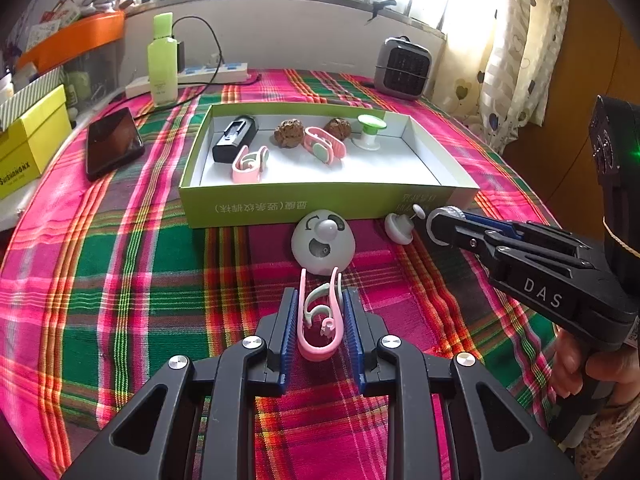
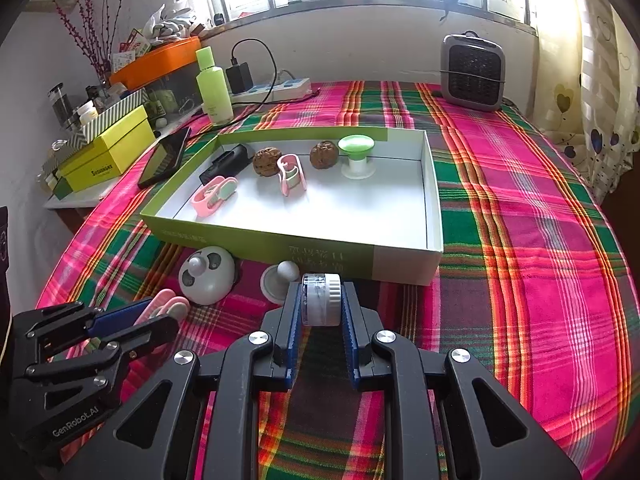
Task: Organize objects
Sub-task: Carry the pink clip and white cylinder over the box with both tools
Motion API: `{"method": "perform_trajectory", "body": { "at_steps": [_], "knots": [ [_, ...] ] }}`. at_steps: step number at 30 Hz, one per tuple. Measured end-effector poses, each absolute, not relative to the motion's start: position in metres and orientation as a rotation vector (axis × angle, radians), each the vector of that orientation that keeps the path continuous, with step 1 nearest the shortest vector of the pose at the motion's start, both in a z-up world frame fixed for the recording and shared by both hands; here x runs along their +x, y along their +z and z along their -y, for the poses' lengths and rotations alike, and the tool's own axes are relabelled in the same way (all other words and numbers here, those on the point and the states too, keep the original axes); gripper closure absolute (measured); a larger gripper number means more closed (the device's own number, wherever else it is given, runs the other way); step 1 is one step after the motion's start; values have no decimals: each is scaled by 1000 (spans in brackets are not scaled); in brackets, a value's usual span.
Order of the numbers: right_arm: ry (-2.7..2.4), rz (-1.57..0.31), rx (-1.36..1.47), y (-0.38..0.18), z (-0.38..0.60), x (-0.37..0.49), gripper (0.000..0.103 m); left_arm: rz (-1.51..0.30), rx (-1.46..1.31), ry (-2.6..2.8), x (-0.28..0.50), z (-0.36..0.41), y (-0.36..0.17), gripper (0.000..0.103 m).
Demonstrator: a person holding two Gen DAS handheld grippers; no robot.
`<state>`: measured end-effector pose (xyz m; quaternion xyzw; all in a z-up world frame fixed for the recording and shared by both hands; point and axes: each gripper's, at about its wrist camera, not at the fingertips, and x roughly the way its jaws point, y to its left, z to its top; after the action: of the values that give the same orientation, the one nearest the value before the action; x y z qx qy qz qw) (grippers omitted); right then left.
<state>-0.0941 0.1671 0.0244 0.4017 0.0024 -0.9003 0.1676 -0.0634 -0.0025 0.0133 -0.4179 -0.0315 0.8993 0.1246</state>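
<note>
My left gripper point(image 1: 320, 294) is shut on a pink clip point(image 1: 316, 352) just above the plaid cloth, and it shows at the lower left of the right wrist view point(image 2: 132, 320). In front of the box, my right gripper point(image 2: 321, 288) is shut on a small clear jar with a white cap point(image 2: 322, 300); the left wrist view shows this gripper point(image 1: 440, 224) from the side. The green box point(image 1: 320, 210) point(image 2: 260, 240) holds a black device point(image 1: 234, 138), two walnuts, two pink clips and a green-topped spool point(image 1: 370, 132). A white dome point(image 1: 323, 246) and a white knob point(image 1: 400, 229) lie before the box.
A phone point(image 1: 114, 142), a green bottle point(image 1: 162, 62) and a power strip point(image 1: 212, 74) lie at the back left, beside a yellow box point(image 1: 30, 140). A small heater point(image 1: 404, 66) stands at the back right by the curtain point(image 1: 516, 52). Plaid cloth point(image 2: 520, 260) lies bare right of the box.
</note>
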Motion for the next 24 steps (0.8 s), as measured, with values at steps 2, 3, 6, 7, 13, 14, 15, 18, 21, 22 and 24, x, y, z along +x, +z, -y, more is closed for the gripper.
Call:
{"method": "perform_trajectory", "body": {
  "at_steps": [2, 3, 6, 7, 13, 14, 15, 18, 21, 22, 24],
  "knots": [
    [-2558, -8, 1134, 26, -168, -92, 83, 95, -1213, 2622, -62, 3, 15, 82],
    [-2557, -7, 1132, 27, -168, -92, 83, 96, -1209, 2625, -62, 3, 17, 82],
    [-2554, -2, 1119, 30, -168, -90, 83, 100, -1194, 2630, -61, 2, 21, 82],
    [-2555, -2, 1114, 32, -168, -89, 83, 102, -1189, 2632, -61, 2, 23, 82],
    [-2547, 4, 1095, 39, -168, -88, 83, 103, -1175, 2635, -65, 2, 31, 82],
    [-2546, 7, 1090, 41, -167, -88, 83, 100, -1171, 2635, -66, 1, 33, 82],
    [-2546, 10, 1084, 42, -167, -88, 83, 97, -1166, 2639, -67, 1, 35, 82],
    [-2549, 13, 1066, 48, -167, -90, 83, 103, -1154, 2646, -72, 1, 40, 82],
    [-2552, 12, 1062, 51, -167, -93, 83, 114, -1153, 2649, -78, 2, 43, 82],
    [-2551, 13, 1059, 53, -167, -95, 83, 119, -1153, 2648, -79, 3, 44, 82],
    [-2553, 13, 1055, 55, -167, -98, 83, 122, -1152, 2650, -83, 3, 45, 82]
  ]
}}
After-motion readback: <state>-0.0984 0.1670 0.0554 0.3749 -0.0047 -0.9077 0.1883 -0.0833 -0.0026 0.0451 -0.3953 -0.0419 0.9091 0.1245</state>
